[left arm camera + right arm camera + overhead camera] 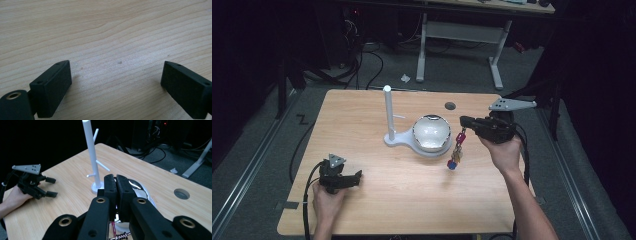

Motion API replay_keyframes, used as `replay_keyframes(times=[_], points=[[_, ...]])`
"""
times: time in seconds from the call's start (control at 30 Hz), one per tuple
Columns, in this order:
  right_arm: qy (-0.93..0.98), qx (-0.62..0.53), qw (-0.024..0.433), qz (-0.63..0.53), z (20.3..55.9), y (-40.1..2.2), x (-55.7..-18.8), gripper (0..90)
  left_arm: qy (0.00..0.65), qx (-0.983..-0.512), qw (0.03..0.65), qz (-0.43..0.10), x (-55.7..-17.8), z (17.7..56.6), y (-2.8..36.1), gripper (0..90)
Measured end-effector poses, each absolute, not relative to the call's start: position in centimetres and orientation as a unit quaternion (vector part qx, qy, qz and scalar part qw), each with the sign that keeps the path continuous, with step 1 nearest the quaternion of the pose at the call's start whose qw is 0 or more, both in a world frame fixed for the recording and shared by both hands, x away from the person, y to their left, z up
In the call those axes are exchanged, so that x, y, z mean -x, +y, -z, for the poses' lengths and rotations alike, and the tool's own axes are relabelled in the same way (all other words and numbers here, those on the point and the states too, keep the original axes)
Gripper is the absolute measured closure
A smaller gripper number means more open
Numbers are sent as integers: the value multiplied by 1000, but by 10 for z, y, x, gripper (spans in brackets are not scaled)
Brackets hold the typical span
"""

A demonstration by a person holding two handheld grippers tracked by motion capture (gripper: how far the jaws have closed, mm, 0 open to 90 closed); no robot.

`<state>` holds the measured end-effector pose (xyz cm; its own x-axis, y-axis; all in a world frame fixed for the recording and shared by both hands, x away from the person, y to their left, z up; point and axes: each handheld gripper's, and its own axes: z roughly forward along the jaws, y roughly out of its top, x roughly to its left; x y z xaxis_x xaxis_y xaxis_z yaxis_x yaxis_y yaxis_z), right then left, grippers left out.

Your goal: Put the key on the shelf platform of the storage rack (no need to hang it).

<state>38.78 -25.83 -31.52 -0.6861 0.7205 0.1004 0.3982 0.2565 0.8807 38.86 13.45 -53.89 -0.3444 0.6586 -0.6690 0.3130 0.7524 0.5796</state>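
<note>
Keychain (pixel 457 150) with its pink, red and blue links dangles from the closed jaws of the right hand-held gripper (pixel 463 121), lifted clear of the counter (pixel 412 200) near its right edge, just beside the white bowl stand (pixel 430 134) (tall peg at its left). Left hand-held gripper (pixel 357 177) rests by the near left corner, jaws spread wide and holding nothing.

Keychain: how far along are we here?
Done: the right claw is shut on the keychain, which hangs clear of the table beside the bowl. In hand: carrying it near the white stand with its side pegs. Left: probably hanging it on a peg; nothing hangs there yet. The left claw rests open on the table, idle.
</note>
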Motion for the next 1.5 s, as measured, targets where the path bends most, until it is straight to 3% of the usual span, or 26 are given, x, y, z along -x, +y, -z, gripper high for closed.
replay_keyframes(times=[0.6,1.5], points=[[772,-354,169,-500,286,-243,-416,882,800,-304,485,-178,-389,539,135,100],[767,-386,153,-490,304,-214,-463,881,800,-304,486,-178,-389,539,135,100]])
